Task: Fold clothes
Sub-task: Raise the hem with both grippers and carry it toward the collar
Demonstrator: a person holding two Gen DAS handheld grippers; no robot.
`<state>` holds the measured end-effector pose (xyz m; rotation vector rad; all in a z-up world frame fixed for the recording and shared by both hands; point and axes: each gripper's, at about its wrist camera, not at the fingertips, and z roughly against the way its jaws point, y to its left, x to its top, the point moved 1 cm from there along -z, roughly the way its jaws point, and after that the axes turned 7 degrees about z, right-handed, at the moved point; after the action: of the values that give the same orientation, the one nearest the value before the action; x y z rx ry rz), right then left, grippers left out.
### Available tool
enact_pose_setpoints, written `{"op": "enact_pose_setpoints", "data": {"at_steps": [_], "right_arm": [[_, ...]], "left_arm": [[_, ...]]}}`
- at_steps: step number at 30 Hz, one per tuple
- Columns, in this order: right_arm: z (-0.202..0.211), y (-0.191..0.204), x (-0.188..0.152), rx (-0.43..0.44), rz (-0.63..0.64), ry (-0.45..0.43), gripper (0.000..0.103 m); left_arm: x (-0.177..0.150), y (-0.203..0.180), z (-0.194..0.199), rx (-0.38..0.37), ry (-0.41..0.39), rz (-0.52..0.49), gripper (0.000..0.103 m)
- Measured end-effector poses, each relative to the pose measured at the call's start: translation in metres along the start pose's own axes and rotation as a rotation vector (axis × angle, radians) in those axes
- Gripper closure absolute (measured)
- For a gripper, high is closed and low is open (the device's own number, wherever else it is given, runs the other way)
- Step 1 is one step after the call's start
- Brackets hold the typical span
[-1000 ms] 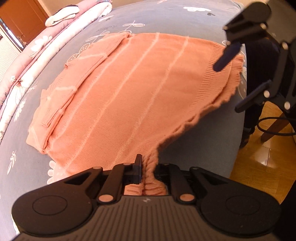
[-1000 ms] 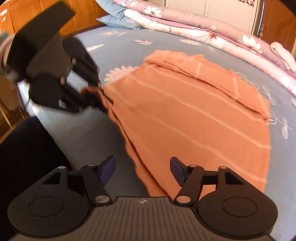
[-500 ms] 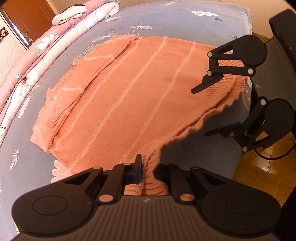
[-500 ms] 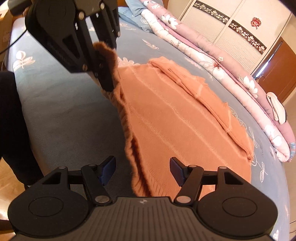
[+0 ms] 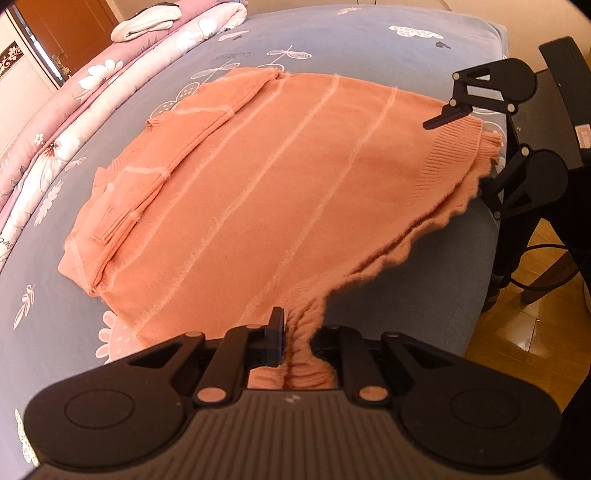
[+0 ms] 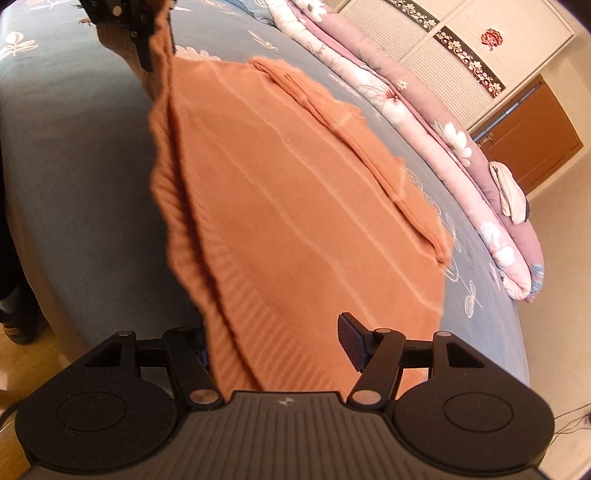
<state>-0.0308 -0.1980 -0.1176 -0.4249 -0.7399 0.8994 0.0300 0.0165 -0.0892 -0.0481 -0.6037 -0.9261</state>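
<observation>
An orange knitted sweater (image 5: 280,184) with pale stripes lies flat on the bed, its sleeves folded in along the far side. My left gripper (image 5: 299,332) pinches a bunched corner of the ribbed hem at the bed's edge; its jaws are opening, with the cloth still pressed between the pads. In the right wrist view it shows at the top left (image 6: 144,40), holding that corner up. My right gripper (image 6: 277,345) stands open astride the other end of the hem (image 6: 229,295), one finger above the cloth (image 6: 351,343), the other hidden behind it. The left wrist view shows it at the far corner (image 5: 469,155).
The bed has a blue-grey flowered sheet (image 5: 369,48). A rolled pink quilt (image 6: 424,110) with a white folded cloth (image 5: 147,22) on it runs along the far side. Wooden floor (image 5: 517,332) and a dark chair (image 5: 561,74) lie past the bed's edge.
My right gripper has come down and rolled onto the far hem corner, which now lies between its open fingers. The left gripper kept its place and its hold.
</observation>
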Motion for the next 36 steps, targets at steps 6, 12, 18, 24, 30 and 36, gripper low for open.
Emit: {"op": "enact_pose_setpoints", "data": {"at_steps": [6,12,18,24,30,36], "right_arm": [[0.006,-0.003,-0.019,-0.036,0.06,0.03,0.035],[0.007,-0.008,-0.029,-0.035,0.108,0.043,0.035],[0.008,-0.017,-0.041,-0.01,0.145,0.06,0.035],[0.005,-0.016,-0.041,-0.028,0.187,0.081,0.034],[0.0,-0.007,-0.036,0.044,0.24,0.089,0.086],[-0.002,-0.008,-0.03,0.073,0.247,0.112,0.094]], "left_arm": [[-0.003,0.001,0.001,-0.001,0.005,0.004,0.091],[-0.007,-0.001,0.003,-0.002,0.012,-0.003,0.091],[-0.008,-0.002,0.003,-0.002,0.017,-0.005,0.091],[-0.011,-0.005,0.001,-0.007,0.028,-0.009,0.091],[-0.013,-0.005,0.001,-0.011,0.036,-0.003,0.09],[-0.015,-0.009,0.0,-0.007,0.047,-0.012,0.093]]}}
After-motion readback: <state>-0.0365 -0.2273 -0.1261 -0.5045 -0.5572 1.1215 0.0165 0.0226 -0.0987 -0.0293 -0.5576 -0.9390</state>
